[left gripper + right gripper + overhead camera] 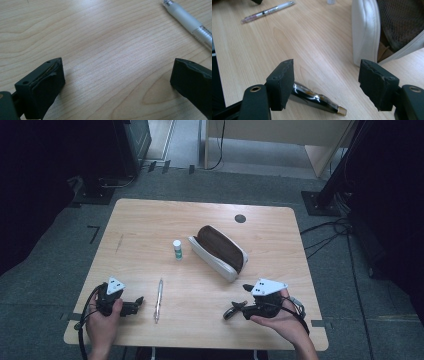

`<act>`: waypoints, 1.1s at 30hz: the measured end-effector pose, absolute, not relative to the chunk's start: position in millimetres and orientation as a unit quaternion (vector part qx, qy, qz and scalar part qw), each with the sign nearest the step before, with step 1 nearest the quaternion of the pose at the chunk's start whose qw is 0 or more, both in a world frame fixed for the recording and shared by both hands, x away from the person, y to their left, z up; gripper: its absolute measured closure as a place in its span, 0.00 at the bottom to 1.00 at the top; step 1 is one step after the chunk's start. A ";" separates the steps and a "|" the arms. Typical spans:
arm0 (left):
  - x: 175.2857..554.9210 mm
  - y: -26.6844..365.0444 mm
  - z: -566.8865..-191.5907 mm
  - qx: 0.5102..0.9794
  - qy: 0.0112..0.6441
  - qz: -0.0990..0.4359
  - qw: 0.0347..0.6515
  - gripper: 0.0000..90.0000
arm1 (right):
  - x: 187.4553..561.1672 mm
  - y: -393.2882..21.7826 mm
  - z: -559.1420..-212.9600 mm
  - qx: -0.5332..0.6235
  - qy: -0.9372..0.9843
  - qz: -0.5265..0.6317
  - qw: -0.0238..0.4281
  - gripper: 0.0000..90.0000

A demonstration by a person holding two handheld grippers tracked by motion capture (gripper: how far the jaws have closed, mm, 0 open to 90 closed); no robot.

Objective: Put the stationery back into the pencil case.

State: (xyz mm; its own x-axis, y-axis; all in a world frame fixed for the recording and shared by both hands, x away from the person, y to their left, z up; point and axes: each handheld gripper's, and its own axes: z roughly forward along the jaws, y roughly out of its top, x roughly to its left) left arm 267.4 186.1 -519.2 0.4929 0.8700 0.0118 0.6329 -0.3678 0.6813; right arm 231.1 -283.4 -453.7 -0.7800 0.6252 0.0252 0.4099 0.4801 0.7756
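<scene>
A white pencil case point(220, 251) with a brown inside lies open at the middle of the wooden table point(150, 220). Its white wall point(364, 32) and mesh lining are close ahead in the right gripper view. My right gripper point(240, 298) point(327, 67) is open near the front right edge, nothing between its pads. A glossy black stick with a gold end point(317, 98) point(229, 314) lies on the wood partly under one of its fingers. My left gripper point(137, 302) point(117, 65) rests open at the front left, over bare wood. A clear pen point(159, 299) point(190, 23) point(268, 11) lies just beside it.
A small white bottle point(177, 249) with a green label stands left of the case. A dark round cable hole point(240, 218) sits near the table's far edge. Cables and black stand bases lie on the grey floor around the table.
</scene>
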 end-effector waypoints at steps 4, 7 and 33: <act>267.5 186.2 -519.2 0.805 0.466 0.189 0.313 0.00 | 232.4 -287.3 -463.0 0.301 0.852 0.412 0.119 0.32; 267.4 186.1 -519.2 0.805 0.467 0.189 0.313 0.00 | 232.9 -289.0 -468.9 0.298 0.854 0.411 0.114 0.32; 267.4 186.1 -519.2 0.805 0.467 0.189 0.313 0.00 | 240.6 -288.1 -502.5 0.233 0.882 0.406 0.052 0.34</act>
